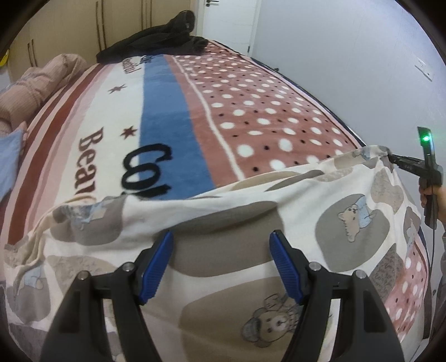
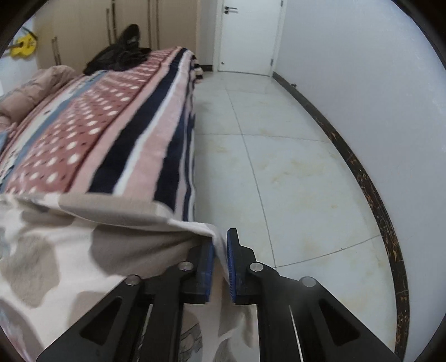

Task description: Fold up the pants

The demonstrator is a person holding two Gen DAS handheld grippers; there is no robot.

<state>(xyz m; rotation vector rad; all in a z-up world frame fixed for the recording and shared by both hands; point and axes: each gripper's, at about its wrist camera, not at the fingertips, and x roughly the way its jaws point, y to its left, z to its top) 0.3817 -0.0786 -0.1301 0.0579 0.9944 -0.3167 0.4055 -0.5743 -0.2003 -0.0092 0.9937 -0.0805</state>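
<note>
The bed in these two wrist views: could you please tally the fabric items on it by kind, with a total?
Bear-print pants: 1
Patterned blanket covering the bed: 1
Dark garment heap at the far end: 1
Pink quilted bedding bundle at the left edge: 1
Blue cushion or pillow, partly seen: 1
Total: 5

Pants (image 1: 228, 200): soft matt woven cloth, cream with grey-brown patches and printed bears, creased along the edges. Blanket (image 1: 172, 117) covering the bed: thick, fuzzy fleece, matt, with a short raised pile. Left gripper (image 1: 221, 267): matt black moulded plastic arms with bright metal pins; pads (image 1: 156, 267) of blue ribbed rubbery plastic. Right gripper (image 2: 220, 267): same black plastic and blue ribbed pads. Dark garment (image 1: 156, 39) at the bed's far edge: matt, soft cloth. Floor (image 2: 292, 167): glossy smooth tiles, faintly stained. Wall (image 2: 362, 69): smooth, matt paint. Wardrobe (image 2: 92, 25): smooth, satin beige panels.
</note>
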